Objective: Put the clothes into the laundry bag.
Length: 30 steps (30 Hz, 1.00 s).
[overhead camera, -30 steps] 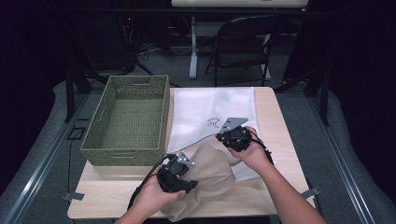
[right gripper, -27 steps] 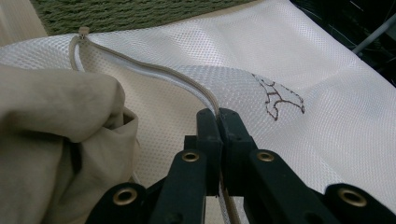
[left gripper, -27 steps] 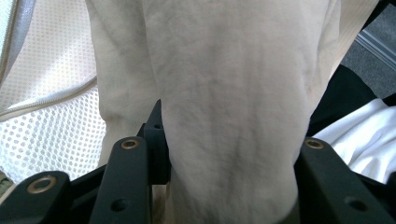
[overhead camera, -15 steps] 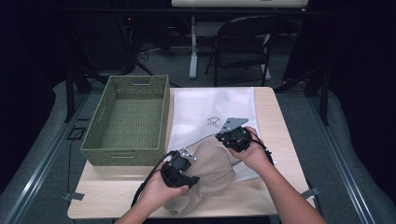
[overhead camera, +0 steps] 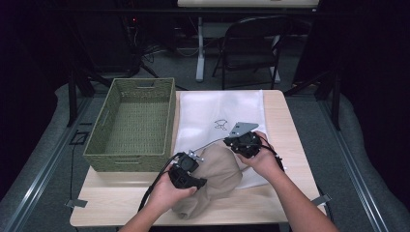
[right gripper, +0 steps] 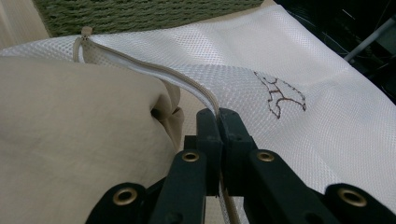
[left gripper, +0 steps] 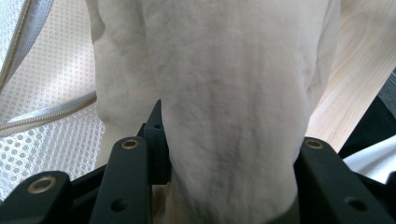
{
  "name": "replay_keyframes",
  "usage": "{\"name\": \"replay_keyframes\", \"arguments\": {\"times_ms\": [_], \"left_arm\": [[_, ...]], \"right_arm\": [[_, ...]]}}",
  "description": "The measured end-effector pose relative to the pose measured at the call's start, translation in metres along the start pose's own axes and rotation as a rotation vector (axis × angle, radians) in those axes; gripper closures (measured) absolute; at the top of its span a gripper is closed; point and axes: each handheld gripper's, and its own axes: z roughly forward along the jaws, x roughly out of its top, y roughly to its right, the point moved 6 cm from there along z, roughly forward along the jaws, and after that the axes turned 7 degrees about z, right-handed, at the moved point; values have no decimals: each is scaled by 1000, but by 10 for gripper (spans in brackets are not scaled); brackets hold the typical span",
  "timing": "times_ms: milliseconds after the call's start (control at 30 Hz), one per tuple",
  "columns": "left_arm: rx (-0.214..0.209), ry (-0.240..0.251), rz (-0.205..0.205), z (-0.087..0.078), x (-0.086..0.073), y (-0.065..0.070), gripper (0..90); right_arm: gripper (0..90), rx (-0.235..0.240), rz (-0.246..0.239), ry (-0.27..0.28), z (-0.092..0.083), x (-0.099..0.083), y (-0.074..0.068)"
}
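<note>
A beige garment [overhead camera: 220,179] lies bunched at the table's front, its far end at the mouth of a white mesh bag [overhead camera: 217,108]. My left gripper [overhead camera: 199,164] is shut on a thick wad of that garment [left gripper: 224,70], with cloth filling the space between its jaws [left gripper: 229,154]. My right gripper [overhead camera: 228,143] is shut on the bag's zippered edge [right gripper: 154,70] and holds it raised above the garment [right gripper: 70,130]. Its jaws [right gripper: 217,114] are pressed together on the zipper tape. A small stitched emblem [right gripper: 280,95] marks the mesh.
A green woven basket [overhead camera: 133,121] stands on the left of the wooden table [overhead camera: 285,121], close beside the bag. A folding chair [overhead camera: 251,46] and dark floor lie beyond the far edge. Bare wood [overhead camera: 121,205] shows at the front left.
My left gripper has moved a little away from the table's front toward the bag mouth, carrying the garment with it. The right gripper has stayed put.
</note>
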Motion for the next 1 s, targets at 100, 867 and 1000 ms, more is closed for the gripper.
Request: {"name": "replay_keyframes", "arguments": {"times_ms": [100,867,1000], "left_arm": [[2,2,-4,1,0,0,569],[-8,-4,-23,-1,8,-5,568],[-13,2,-30,-4,15,-7,569]], "right_arm": [[878,-3,-5,0,-2,1,-1],[878,-26,-23,44,-17,21,2],[878,-32,-26,46,-18,22,4]]}}
